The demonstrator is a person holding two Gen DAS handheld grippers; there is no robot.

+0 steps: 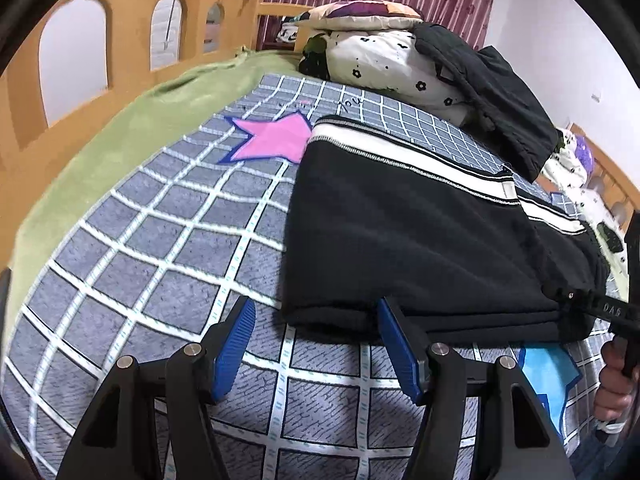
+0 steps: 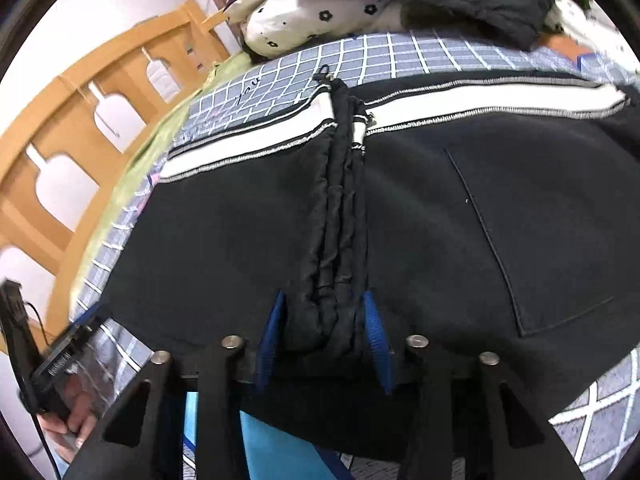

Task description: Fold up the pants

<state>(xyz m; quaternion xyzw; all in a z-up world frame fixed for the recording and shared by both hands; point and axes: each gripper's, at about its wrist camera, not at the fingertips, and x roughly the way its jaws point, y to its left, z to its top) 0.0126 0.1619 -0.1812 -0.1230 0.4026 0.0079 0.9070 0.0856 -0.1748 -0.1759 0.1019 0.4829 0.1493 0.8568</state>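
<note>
The left gripper (image 1: 316, 320) is hovering with its ribbed blue pads (image 1: 236, 344) spread wide, nothing between them; the right-hand pad is sitting just at the near edge of the pants (image 1: 420, 240), the left-hand one over bare blanket. Its black angular finger frames, each studded with round metal pins, are pointing steeply down at the bed.

The right gripper (image 2: 325, 336) is pinching a gathered bunch of the pants' (image 2: 224, 240) black fabric, a thick ruched ridge that is running away from the fingers toward the waistband. Its blue pads (image 2: 374, 332) are pressing in on both sides of that bunch, and it is also tilting steeply downward.

The pants are lying folded on the bed, a soft, fleecy black knit with a broad white stripe (image 1: 400, 152) edged in speckled stitching along the far side, and a square patch pocket (image 2: 532, 240) outlined by a seam.

Beneath them, a blue-grey checked blanket (image 1: 140, 240) with white grid lines and a pink star patch (image 1: 272, 140) is covering the mattress, with a green fuzzy sheet (image 1: 132, 128) showing at its edge. A white pillow with black flowers (image 1: 384, 60) and a dark garment (image 1: 500, 92) are piled at the far end, against the wooden bed rail (image 1: 120, 20) with arched cut-outs.
</note>
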